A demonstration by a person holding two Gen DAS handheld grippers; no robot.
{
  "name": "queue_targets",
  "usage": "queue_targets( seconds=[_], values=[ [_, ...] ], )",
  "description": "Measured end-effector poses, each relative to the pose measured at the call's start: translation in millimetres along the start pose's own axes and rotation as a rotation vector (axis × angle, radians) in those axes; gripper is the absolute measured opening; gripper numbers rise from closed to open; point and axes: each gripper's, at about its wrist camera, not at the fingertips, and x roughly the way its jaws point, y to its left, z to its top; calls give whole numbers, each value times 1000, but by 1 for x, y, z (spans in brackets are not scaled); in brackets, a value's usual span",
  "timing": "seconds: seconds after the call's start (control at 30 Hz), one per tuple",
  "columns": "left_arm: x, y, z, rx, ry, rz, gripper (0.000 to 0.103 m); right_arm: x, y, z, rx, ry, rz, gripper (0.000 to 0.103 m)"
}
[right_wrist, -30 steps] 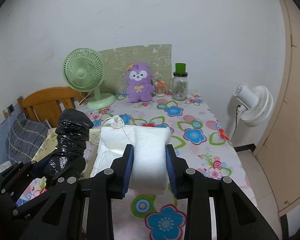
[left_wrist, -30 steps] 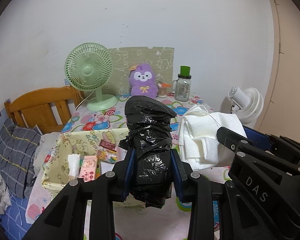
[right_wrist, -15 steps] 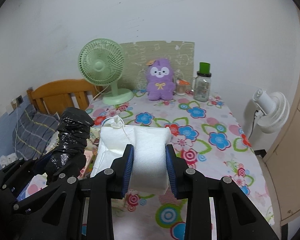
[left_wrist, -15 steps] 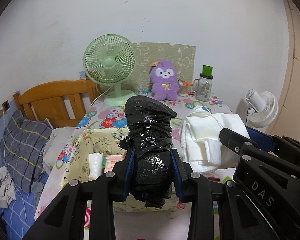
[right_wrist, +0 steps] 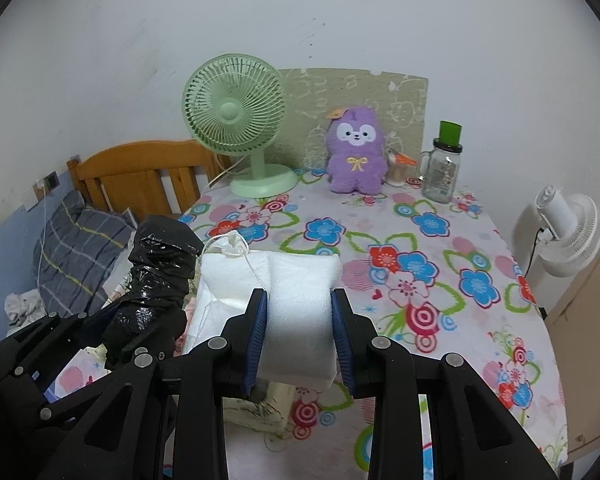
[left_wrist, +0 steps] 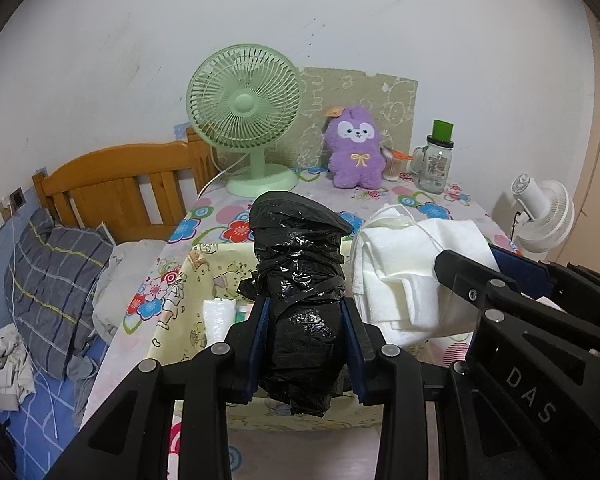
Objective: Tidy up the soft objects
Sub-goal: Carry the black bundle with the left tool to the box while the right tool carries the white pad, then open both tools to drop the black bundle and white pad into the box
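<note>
Left wrist view: the left gripper (left_wrist: 304,344) is clenched on a black plastic bundle (left_wrist: 298,276), crinkled and shiny, wrapped into a tall lumpy roll that stands upright between the blue pads. Just to its right the right gripper (right_wrist: 298,336) grasps a folded white cloth (right_wrist: 296,304), soft and thick, with a thin string and a knot at its far top corner. Both bundles are held above the near edge of the worktop (right_wrist: 440,248), which wears a cloth with bright printed flowers. Under the black bundle stands a pale yellow fabric box (left_wrist: 204,276) with cartoon prints; a white tube-like thing (left_wrist: 219,316) lies inside. Farther back, near the wall, stand a round green fan (left_wrist: 244,112), a fluffy purple plush toy (left_wrist: 354,148) and a glass jar with green lid (left_wrist: 436,158). To the left is a wooden bed headboard (left_wrist: 120,184) and a checked grey pillow (left_wrist: 48,272). A white fan (right_wrist: 568,228) stands right of the worktop.
</note>
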Motion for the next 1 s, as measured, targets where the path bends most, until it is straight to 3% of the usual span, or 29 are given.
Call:
queue_targets(
  seconds=[0.5,0.6,0.67,0.77,1.0],
  values=[
    [29,30,-4,-39,51,7,39,30,25,7,-26,18,22,35],
    [33,34,-5,-58,63,3,45,33,26,7,-31,15,24,35],
    [33,34,-6,-55,53,11,60,34,28,8,-31,4,26,35],
    [32,31,-7,-27,37,44,69,39,28,9,-29,4,15,35],
    [33,40,-6,-40,38,66,82,47,27,10,-11,11,30,35]
  ],
)
